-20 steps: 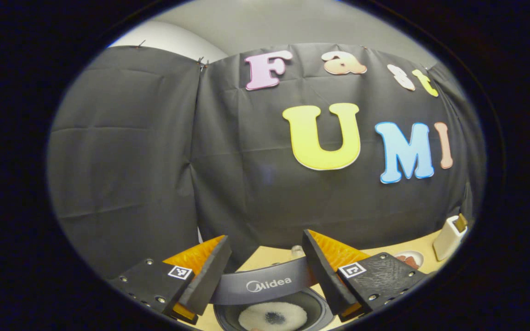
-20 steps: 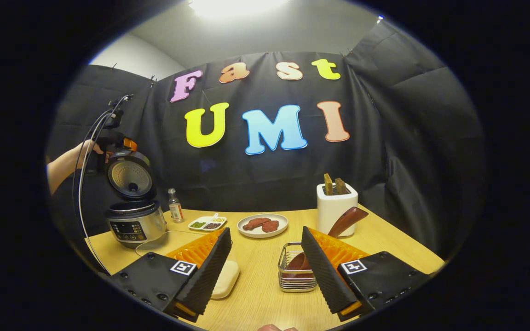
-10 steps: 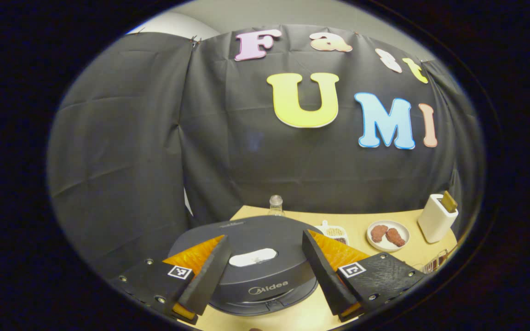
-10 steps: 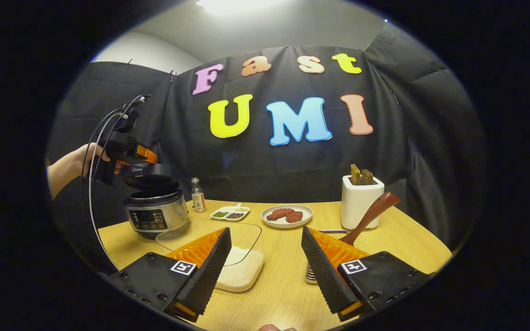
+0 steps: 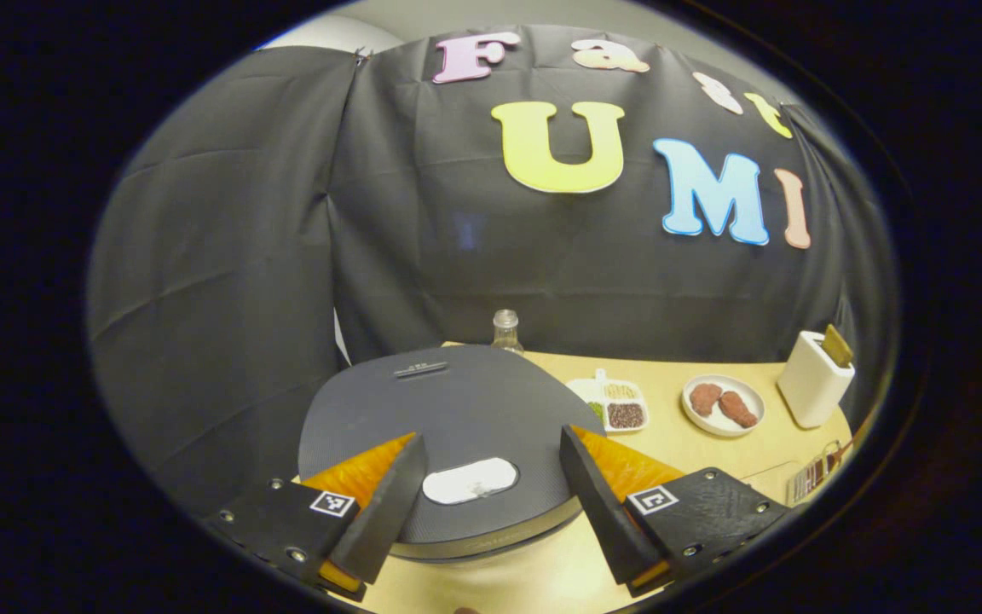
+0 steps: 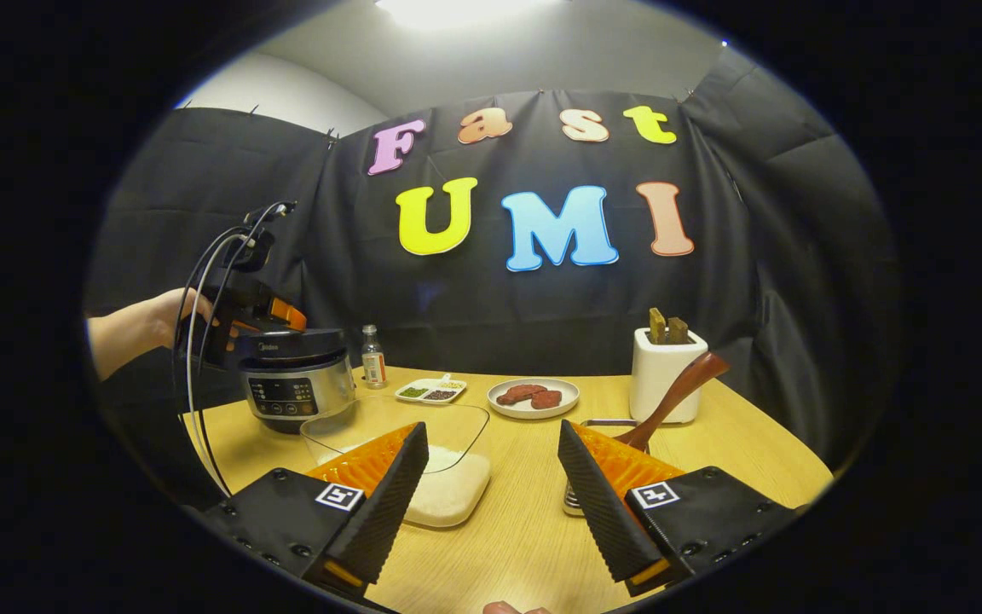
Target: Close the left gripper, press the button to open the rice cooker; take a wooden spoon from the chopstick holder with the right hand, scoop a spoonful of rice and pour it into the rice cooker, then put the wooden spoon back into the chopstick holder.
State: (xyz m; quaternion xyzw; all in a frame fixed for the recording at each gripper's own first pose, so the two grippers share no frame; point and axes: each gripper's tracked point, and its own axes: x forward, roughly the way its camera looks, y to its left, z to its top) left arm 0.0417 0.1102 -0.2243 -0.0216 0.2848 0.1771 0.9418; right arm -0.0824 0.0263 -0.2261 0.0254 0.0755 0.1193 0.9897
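Observation:
The rice cooker has its dark round lid down, right under my left gripper, which is open with its fingers spread over the lid's front. In the right gripper view the cooker stands at the table's left, and a hand holds the left gripper on top of it. The wooden spoon leans in the wire chopstick holder, its handle pointing up and right. A clear box of white rice lies beside it. My right gripper is open, with nothing between its fingers.
A plate with two pieces of meat, a small divided dish and a little bottle stand at the back of the wooden table. A white upright container sits behind the spoon. Cables hang from the left gripper.
The cooker's lid, upright a second ago, has swung down and shut with the left gripper following it. The right gripper's view has shifted, with the rice box now between its fingers.

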